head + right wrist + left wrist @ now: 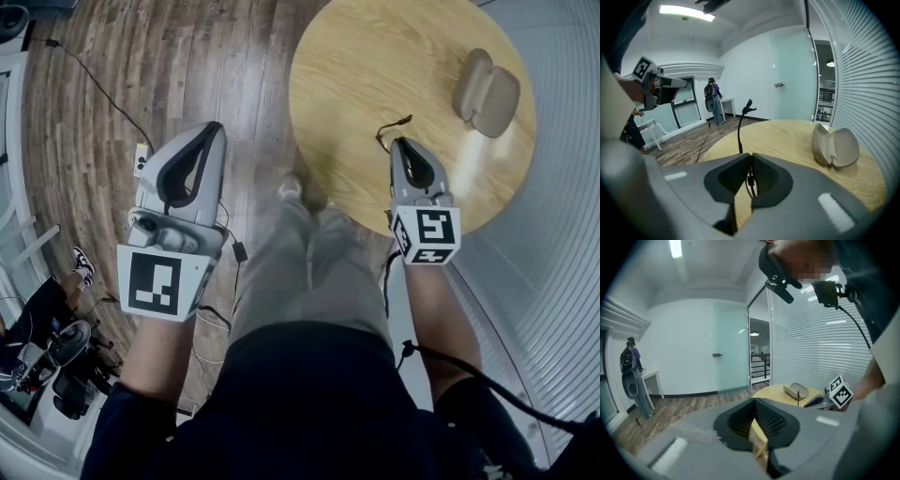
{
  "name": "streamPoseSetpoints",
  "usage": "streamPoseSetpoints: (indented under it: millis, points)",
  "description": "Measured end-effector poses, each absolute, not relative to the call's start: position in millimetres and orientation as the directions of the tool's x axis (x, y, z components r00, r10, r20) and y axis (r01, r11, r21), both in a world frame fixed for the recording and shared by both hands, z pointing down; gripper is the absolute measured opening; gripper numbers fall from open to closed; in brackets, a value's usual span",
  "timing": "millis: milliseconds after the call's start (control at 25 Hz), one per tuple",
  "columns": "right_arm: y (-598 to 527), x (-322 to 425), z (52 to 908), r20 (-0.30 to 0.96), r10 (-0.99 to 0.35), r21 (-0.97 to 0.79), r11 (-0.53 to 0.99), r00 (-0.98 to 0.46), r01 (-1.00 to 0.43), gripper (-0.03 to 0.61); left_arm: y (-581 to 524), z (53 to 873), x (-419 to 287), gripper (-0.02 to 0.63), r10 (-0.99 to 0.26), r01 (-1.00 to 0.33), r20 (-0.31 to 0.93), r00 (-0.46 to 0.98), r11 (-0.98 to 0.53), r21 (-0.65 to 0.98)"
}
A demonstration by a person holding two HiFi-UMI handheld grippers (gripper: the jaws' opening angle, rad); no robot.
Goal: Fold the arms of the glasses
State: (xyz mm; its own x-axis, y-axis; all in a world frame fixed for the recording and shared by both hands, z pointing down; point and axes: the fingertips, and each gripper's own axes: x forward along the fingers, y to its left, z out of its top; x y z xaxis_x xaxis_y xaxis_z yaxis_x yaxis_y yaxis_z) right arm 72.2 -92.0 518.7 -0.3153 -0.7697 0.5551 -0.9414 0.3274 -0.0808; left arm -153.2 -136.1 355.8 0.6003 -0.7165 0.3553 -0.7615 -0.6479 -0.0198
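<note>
My right gripper [397, 141] hangs over the near edge of the round wooden table [356, 66], shut on thin black glasses [392, 125]. In the right gripper view the frame is pinched between the pads [751, 157], and one arm of the glasses [740, 126] sticks up above the jaws, its tip bent over. A beige glasses case [486, 92] lies open on the far right of the table, also seen as the case [834, 146]. My left gripper [214, 127] is held over the wooden floor left of the table, its jaws together with nothing between them [753, 401].
Cables and a small white box [141, 159] lie on the floor at the left. A slatted blind wall [862, 84] curves round the table's right side. A person [711, 101] stands far off by a white desk. My own legs [300, 272] are between the grippers.
</note>
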Motion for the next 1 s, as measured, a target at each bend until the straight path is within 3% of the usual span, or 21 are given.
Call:
streamPoseSetpoints:
  millis: [1000]
  points:
    - [-107.3, 55.3, 555.9, 0.734, -0.626, -0.015, 0.375, -0.264, -0.927, 0.043, -137.9, 365.7, -194.1, 0.002, -0.750, -0.814, 0.394, 0.531, -0.580, -0.007]
